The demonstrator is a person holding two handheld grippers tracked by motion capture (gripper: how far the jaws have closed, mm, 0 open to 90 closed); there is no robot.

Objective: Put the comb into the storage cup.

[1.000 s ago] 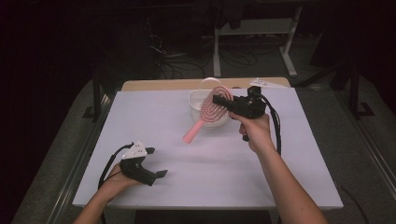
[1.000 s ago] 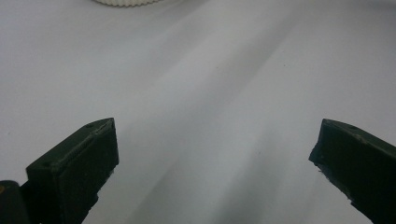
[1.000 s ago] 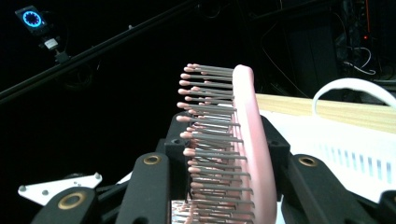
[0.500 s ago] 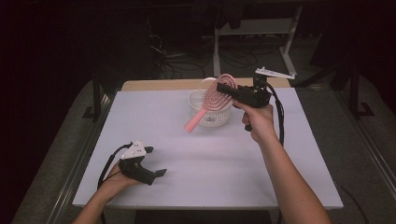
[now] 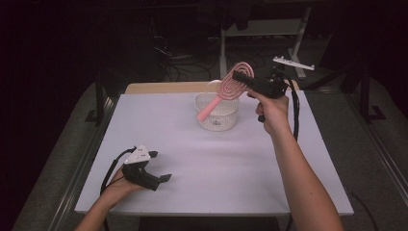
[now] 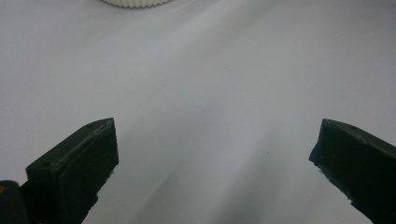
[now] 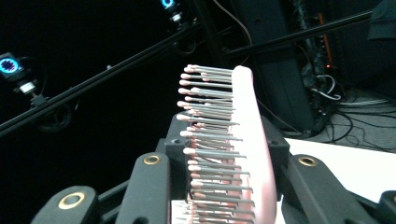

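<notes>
A pink hairbrush [image 5: 230, 89] hangs tilted in the air over a round white basket [image 5: 217, 121] at the back of the white table [image 5: 216, 159]. Its handle end slants down to the left above the basket. My right gripper [image 5: 240, 77] is shut on the brush head. In the right gripper view the brush [image 7: 243, 140] stands edge-on between the jaws, with its bristles pointing left. My left gripper [image 5: 166, 178] rests low at the table's front left, open and holding nothing; in the left gripper view its jaws stand wide apart over bare table.
The basket's rim [image 6: 135, 3] peeks in at the top of the left gripper view. A wooden board [image 5: 163, 87] borders the table's far edge. Behind it are dark floor, cables and a white stand [image 5: 262, 29]. Metal rails run along both sides of the table.
My right gripper has lifted the hairbrush up and back, from low beside the basket to over it, and tilted it more steeply. The left gripper has stayed still.
</notes>
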